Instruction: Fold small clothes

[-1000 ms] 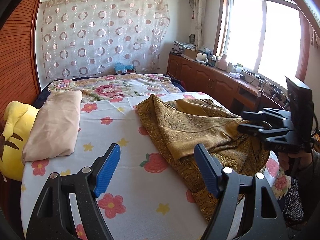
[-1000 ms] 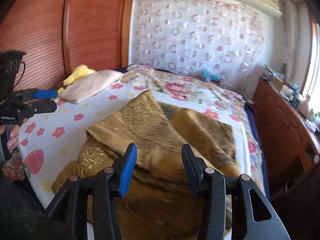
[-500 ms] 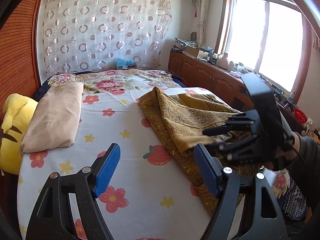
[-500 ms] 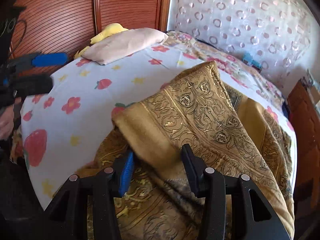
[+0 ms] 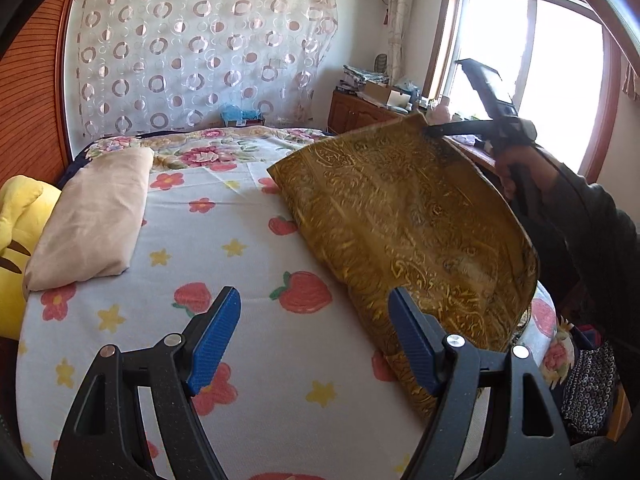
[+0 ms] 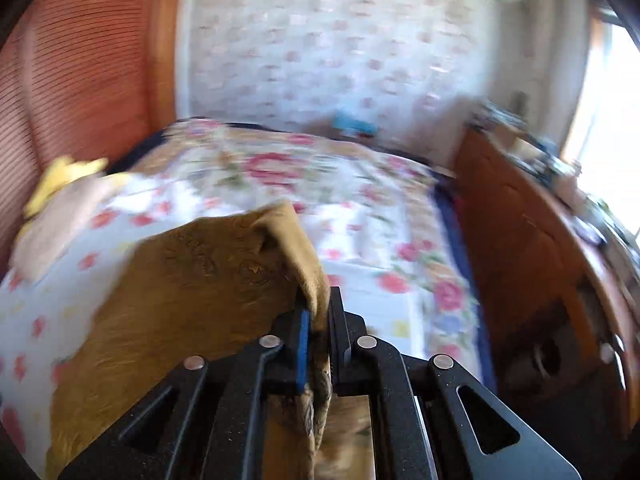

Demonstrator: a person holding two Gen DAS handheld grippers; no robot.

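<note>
A gold patterned cloth (image 5: pixel 404 220) lies on the right side of the bed and is lifted at one corner. My right gripper (image 6: pixel 318 322) is shut on that corner of the cloth (image 6: pixel 192 280) and holds it up above the bed; it also shows in the left wrist view (image 5: pixel 430 130) at the cloth's raised top edge. My left gripper (image 5: pixel 314 340) is open and empty, low over the near part of the bed, just left of the cloth's lower edge.
The bed has a white sheet (image 5: pixel 224 280) with flowers and strawberries. A beige pillow (image 5: pixel 94 216) and a yellow plush toy (image 5: pixel 18 236) lie at its left. A wooden cabinet (image 6: pixel 532 256) runs along the right under the window.
My right gripper closed on the cloth's edge and lifted it up off the bed. The left gripper stayed open and barely moved.
</note>
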